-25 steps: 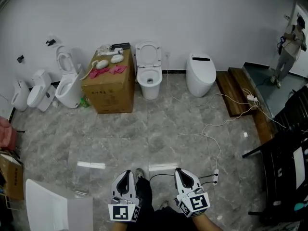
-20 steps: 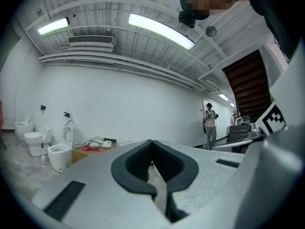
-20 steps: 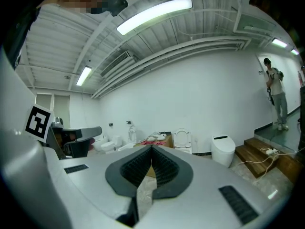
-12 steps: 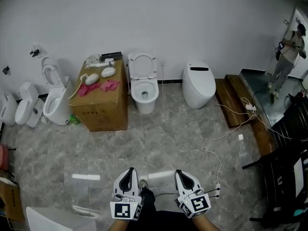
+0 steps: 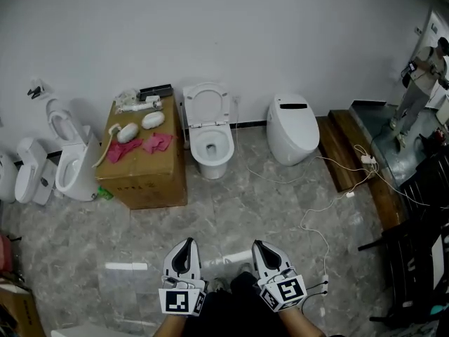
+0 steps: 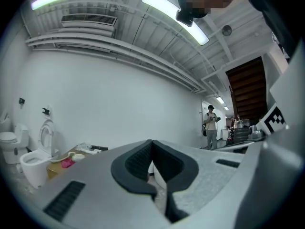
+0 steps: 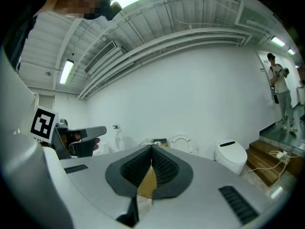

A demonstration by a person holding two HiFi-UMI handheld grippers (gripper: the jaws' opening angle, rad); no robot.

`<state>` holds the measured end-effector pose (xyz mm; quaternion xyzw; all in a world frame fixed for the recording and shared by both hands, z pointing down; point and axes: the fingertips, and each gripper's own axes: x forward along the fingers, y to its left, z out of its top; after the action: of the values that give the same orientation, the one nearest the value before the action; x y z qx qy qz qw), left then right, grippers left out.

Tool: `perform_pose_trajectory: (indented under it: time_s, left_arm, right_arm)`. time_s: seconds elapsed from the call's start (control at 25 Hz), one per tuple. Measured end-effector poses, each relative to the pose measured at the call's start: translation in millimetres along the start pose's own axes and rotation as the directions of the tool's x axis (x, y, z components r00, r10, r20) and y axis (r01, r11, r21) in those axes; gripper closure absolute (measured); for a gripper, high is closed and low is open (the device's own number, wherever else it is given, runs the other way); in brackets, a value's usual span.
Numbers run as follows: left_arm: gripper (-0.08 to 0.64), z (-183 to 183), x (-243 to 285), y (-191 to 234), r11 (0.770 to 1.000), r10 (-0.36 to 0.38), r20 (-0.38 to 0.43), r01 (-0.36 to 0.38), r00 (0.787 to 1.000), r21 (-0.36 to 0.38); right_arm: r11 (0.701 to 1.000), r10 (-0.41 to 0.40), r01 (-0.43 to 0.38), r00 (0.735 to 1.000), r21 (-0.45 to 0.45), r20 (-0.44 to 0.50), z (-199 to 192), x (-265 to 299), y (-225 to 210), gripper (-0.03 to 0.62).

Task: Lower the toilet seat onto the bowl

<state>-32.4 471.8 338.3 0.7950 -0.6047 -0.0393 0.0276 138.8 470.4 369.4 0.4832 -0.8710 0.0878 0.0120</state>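
Note:
A white toilet (image 5: 210, 146) stands against the far wall with its seat and lid (image 5: 207, 105) raised upright; the raised lid (image 7: 180, 142) also shows in the right gripper view. My left gripper (image 5: 184, 246) and right gripper (image 5: 261, 248) are low at the bottom of the head view, far from the toilet. Both point toward the wall, jaws shut with nothing between them. In the left gripper view the jaws (image 6: 151, 142) meet at their tips, and the right gripper's (image 7: 151, 148) do the same.
A cardboard box (image 5: 144, 170) with pink cloths and white parts stands left of the toilet. A closed smart toilet (image 5: 291, 127) is to its right, more toilets (image 5: 70, 163) to the left. Cables (image 5: 319, 209) trail over the tiled floor. Wooden steps (image 5: 347, 142) and a person (image 5: 421, 76) are far right.
The head view has shifted: the toilets and box have slid rightward and lower in the frame. Both grippers stay shut at the bottom.

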Motion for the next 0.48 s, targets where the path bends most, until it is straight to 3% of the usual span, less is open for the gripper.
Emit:
perform_pose_trajectory:
  time_s: [0.48]
  left_arm:
    - [0.551, -20.4, 152.7, 84.7, 0.999, 0.049, -0.029, -0.049, 0.998, -0.014]
  right_arm:
    - [0.997, 0.076, -0.076, 0.997, -0.009, -0.009, 17.0, 188.8, -56.6, 0.566]
